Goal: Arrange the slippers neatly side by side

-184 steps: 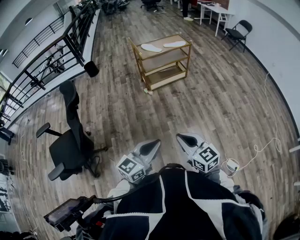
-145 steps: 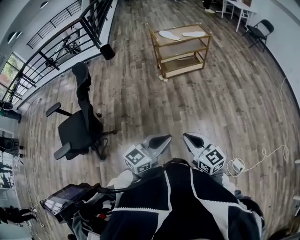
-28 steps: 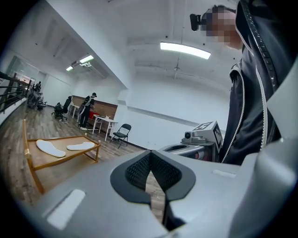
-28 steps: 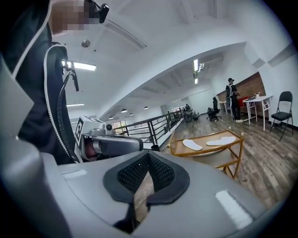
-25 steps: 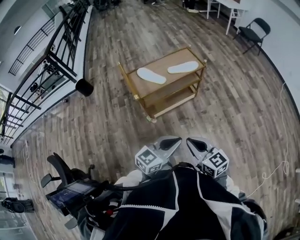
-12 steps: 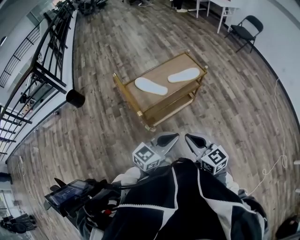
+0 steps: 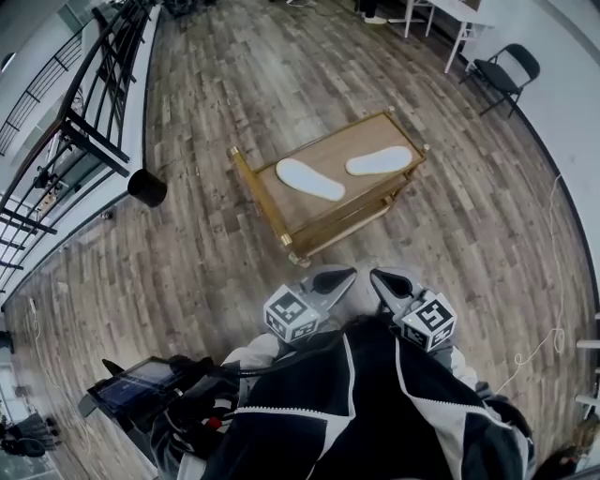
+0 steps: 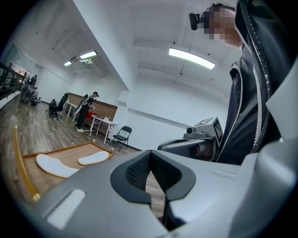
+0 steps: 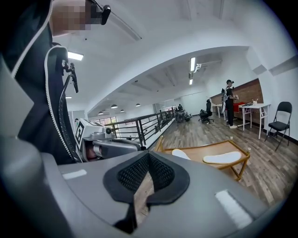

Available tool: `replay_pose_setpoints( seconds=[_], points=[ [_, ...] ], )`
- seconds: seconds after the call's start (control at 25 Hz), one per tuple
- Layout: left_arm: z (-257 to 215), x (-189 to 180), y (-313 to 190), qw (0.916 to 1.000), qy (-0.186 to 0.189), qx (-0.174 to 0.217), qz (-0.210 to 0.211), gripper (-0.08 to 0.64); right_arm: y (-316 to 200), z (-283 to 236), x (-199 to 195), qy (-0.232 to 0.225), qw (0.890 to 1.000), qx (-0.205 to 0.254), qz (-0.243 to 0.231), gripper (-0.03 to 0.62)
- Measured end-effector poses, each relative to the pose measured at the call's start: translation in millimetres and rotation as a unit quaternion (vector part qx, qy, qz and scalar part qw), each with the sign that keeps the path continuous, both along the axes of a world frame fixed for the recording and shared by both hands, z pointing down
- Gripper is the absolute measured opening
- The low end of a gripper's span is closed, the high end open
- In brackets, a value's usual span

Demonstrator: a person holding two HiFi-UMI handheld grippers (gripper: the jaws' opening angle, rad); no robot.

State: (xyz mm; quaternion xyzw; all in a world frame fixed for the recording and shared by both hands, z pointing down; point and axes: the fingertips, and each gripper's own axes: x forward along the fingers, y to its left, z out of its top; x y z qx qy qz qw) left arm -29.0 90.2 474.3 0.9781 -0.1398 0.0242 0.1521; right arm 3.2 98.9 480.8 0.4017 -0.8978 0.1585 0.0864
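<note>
Two white slippers lie apart on the top shelf of a wooden cart [image 7: 251, 180]: the left slipper [image 7: 309, 178] slants toward the front, the right slipper [image 7: 378, 160] lies near the far right corner. The gripper views show them too, the left slipper [image 8: 55, 165] and right slipper [image 8: 93, 158], and again the left slipper [image 9: 180, 154] and right slipper [image 9: 224, 158]. My left gripper [image 7: 345, 276] and right gripper [image 7: 377, 277] are held close to the person's chest, short of the cart, both shut and empty.
The cart stands on a wood-plank floor. A black round bin [image 7: 147, 187] sits by the railing [image 7: 89, 84] at left. A folding chair [image 7: 504, 73] and white table [image 7: 457, 19] stand at the far right. A cable [image 7: 544, 347] trails on the floor at right.
The view has closed in on the cart, which now lies nearer and more centred. The office chair has dropped out of view. Both grippers stay shut at the chest.
</note>
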Motion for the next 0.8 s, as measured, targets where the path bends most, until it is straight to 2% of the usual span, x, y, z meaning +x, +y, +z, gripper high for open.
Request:
replay_pose_setpoints(
  seconds=[0.32,0.48,0.6,0.8],
  points=[
    [11,23,-46,0.9983,-0.015,-0.01,-0.055,0.015,-52,6,23,-0.018,0.998,-0.002,-0.056,0.003],
    [11,61,-77,0.9958,-0.024,-0.009,-0.088,0.015,-84,-8,60,-0.048,0.994,0.03,-0.092,0.003],
    [3,89,-102,0.9927,-0.023,-0.009,-0.118,0.015,-104,-10,90,-0.034,0.992,0.025,-0.119,0.003],
    [2,149,-128,0.9897,-0.023,-0.024,-0.139,0.015,-126,-14,138,-0.035,0.987,0.031,-0.153,0.003]
  ],
)
